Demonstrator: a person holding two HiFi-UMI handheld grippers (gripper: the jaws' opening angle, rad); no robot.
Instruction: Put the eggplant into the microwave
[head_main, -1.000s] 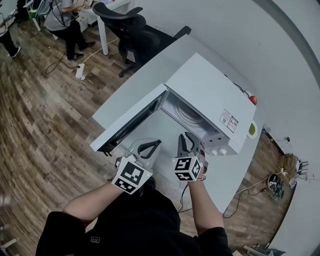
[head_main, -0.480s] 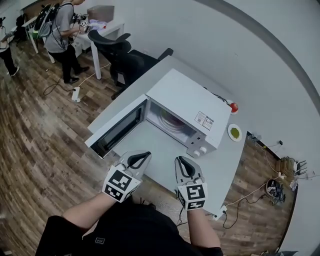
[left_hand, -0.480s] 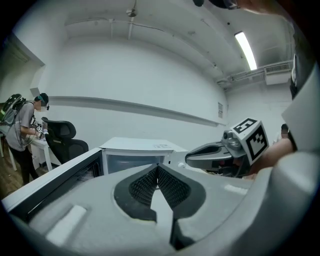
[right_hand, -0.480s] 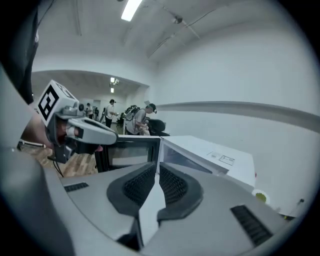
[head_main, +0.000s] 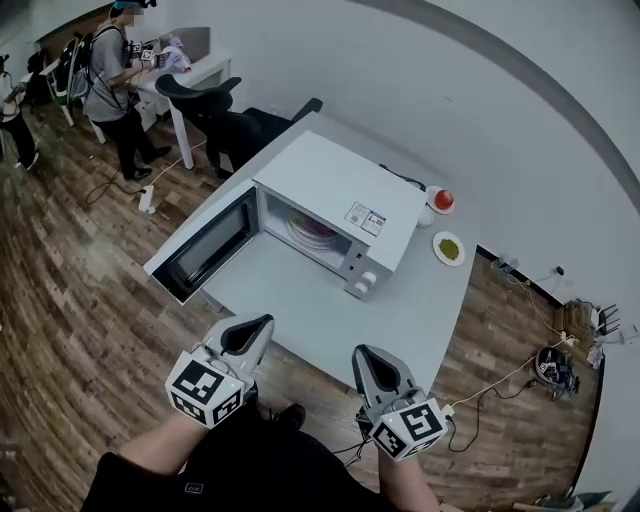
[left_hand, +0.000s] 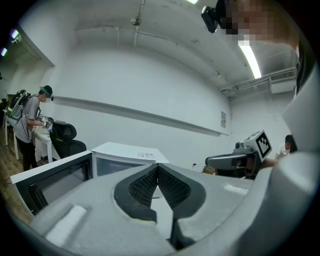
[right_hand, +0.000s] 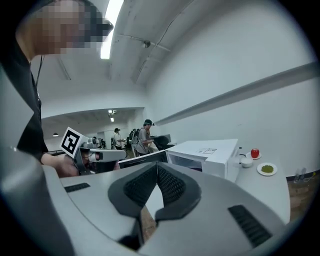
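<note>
One white worktop (head_main: 300, 305) carries the microwave (head_main: 345, 195) toward its far edge, with its door (head_main: 205, 245) swung wide open to the left; whether the eggplant lies inside, I cannot tell. My left gripper (head_main: 260, 325) and right gripper (head_main: 362, 354) hang just off the near edge, each with jaws pressed together on nothing. Near the far right corner sit a green-topped plate (head_main: 449, 248) and a red round thing (head_main: 443, 199).
</note>
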